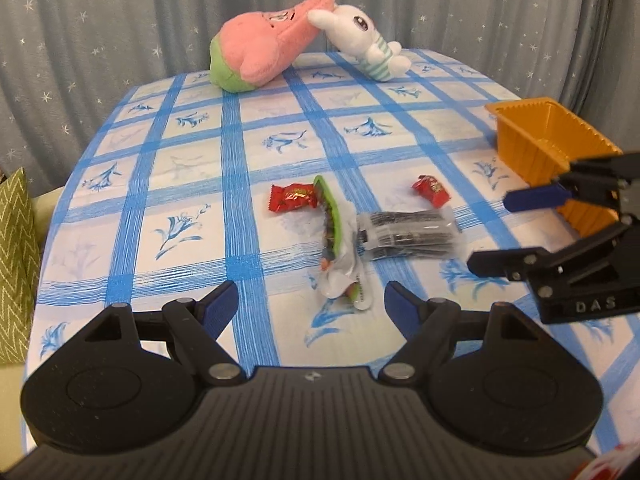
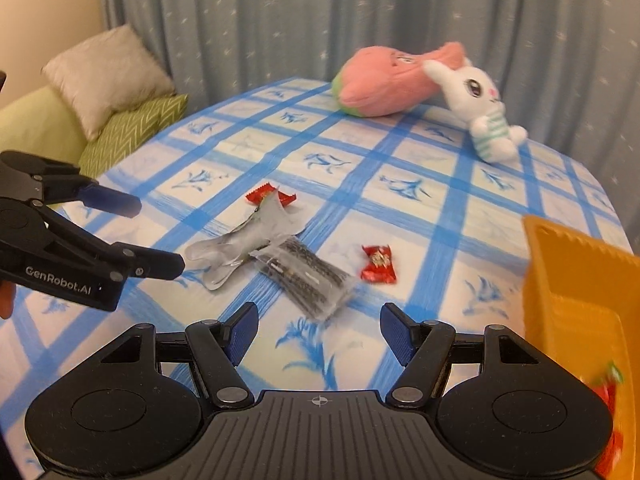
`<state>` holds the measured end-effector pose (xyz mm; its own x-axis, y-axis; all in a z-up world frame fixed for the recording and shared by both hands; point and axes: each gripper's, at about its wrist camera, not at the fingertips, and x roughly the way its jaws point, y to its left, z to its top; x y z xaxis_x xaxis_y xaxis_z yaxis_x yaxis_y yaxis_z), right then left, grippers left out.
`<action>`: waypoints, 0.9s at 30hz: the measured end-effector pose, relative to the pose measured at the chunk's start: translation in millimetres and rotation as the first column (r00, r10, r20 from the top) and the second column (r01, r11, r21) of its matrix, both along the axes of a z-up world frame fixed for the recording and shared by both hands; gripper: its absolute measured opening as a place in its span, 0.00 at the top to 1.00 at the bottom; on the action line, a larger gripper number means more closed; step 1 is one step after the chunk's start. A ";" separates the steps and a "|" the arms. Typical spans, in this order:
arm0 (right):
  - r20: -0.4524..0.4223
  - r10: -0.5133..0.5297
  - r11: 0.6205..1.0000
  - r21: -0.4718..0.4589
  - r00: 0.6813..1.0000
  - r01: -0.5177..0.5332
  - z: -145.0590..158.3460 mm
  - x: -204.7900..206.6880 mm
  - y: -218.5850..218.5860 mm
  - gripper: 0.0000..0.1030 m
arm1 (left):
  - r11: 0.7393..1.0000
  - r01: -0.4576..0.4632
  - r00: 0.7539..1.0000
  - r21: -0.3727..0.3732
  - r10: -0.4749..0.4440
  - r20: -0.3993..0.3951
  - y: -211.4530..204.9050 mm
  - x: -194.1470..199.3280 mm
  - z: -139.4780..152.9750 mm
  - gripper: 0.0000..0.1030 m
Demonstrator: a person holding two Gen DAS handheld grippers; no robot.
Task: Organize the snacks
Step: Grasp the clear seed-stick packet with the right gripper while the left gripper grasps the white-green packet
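Note:
Several snacks lie mid-table: a red candy [image 1: 294, 197] at the left, a green-edged clear packet [image 1: 336, 240], a clear pack of dark sticks [image 1: 408, 234], and a second red candy [image 1: 432, 190]. In the right wrist view they show as the red candy [image 2: 270, 196], clear packet [image 2: 244, 240], dark pack [image 2: 308, 276] and second red candy [image 2: 378, 264]. An orange tray [image 1: 536, 136] stands at the right; it also shows in the right wrist view [image 2: 576, 280], with a red wrapper [image 2: 608, 392] inside. My left gripper [image 1: 310, 304] is open and empty, just short of the packet. My right gripper [image 2: 318, 332] is open and empty, near the dark pack.
A pink plush [image 1: 268, 48] and a white rabbit plush [image 1: 368, 40] lie at the table's far edge. The blue-checked tablecloth [image 1: 192, 184] covers the table. Cushions [image 2: 120, 120] sit on a sofa to the left. A grey starred curtain [image 1: 120, 20] hangs behind.

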<state>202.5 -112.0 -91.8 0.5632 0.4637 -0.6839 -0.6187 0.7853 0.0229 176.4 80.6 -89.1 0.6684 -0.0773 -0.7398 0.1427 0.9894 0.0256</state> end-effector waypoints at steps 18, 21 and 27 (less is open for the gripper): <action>0.009 0.189 0.976 -0.108 0.982 -0.187 -40.2 60.1 52.6 0.56 | 0.998 0.008 1.000 -0.056 -0.008 -0.002 16.6 21.4 -14.1 0.24; -0.012 0.155 0.984 -0.092 0.988 -0.156 -38.9 56.9 49.7 0.60 | 0.998 0.023 1.000 -0.065 -0.022 0.010 13.8 24.2 -14.0 0.24; -0.051 -0.048 0.998 -0.051 0.998 0.045 -34.5 40.4 23.5 0.63 | 0.995 0.056 0.998 -0.083 -0.053 0.041 2.0 34.9 -15.0 0.28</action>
<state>242.9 -88.5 -126.2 0.5465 0.4024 -0.7345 -0.5806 0.8141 0.0140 211.3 82.7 -104.0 0.6898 -0.1750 -0.7025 0.1972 0.9791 -0.0503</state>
